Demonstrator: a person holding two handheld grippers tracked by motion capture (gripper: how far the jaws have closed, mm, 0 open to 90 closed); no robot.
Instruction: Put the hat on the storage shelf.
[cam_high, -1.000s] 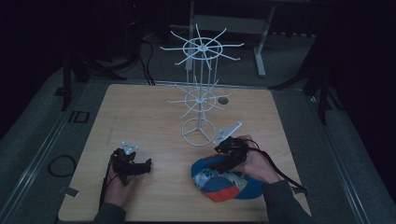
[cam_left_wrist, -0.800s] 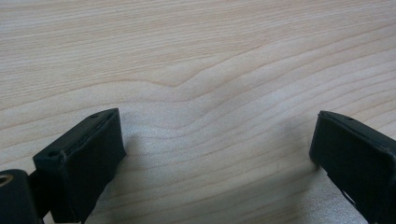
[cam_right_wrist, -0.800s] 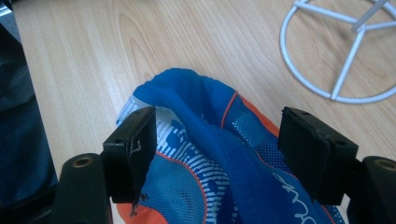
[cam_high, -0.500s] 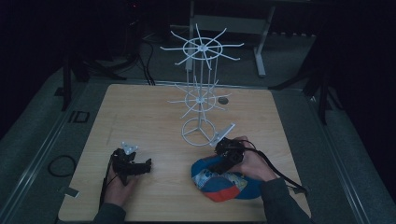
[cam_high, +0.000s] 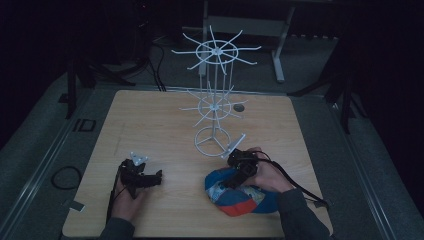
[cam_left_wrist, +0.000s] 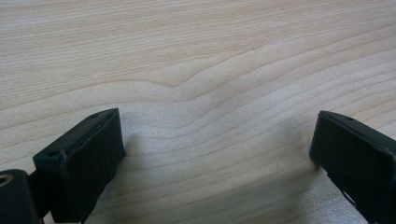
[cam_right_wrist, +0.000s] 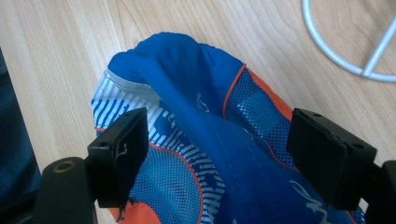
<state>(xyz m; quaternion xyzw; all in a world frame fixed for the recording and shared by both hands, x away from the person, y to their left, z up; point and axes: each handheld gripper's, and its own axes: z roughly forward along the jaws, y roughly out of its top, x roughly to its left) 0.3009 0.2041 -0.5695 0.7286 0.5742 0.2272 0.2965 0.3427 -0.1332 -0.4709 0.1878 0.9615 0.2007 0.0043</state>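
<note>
A blue, orange and white mesh cap (cam_high: 240, 195) lies crumpled on the wooden table (cam_high: 150, 120) near its front right. My right gripper (cam_high: 234, 179) hovers just over the cap, open, its jaws straddling a raised blue fold (cam_right_wrist: 205, 121) of the cap without closing on it. A white wire hanging rack (cam_high: 214, 95) with two tiers of radial hooks stands at the table's middle, its ring base (cam_right_wrist: 345, 51) just beyond the cap. My left gripper (cam_high: 150, 176) rests low over bare wood (cam_left_wrist: 205, 93) at the front left, open with nothing between its jaws.
A small dark round spot (cam_high: 239, 107) lies on the table behind the rack. Dark cables and metal stand legs (cam_high: 277, 55) crowd the floor beyond the far edge. A cable loop (cam_high: 64, 176) lies on the floor at left.
My right gripper has lowered and shifted a little left onto the cap. The left gripper has stayed put.
</note>
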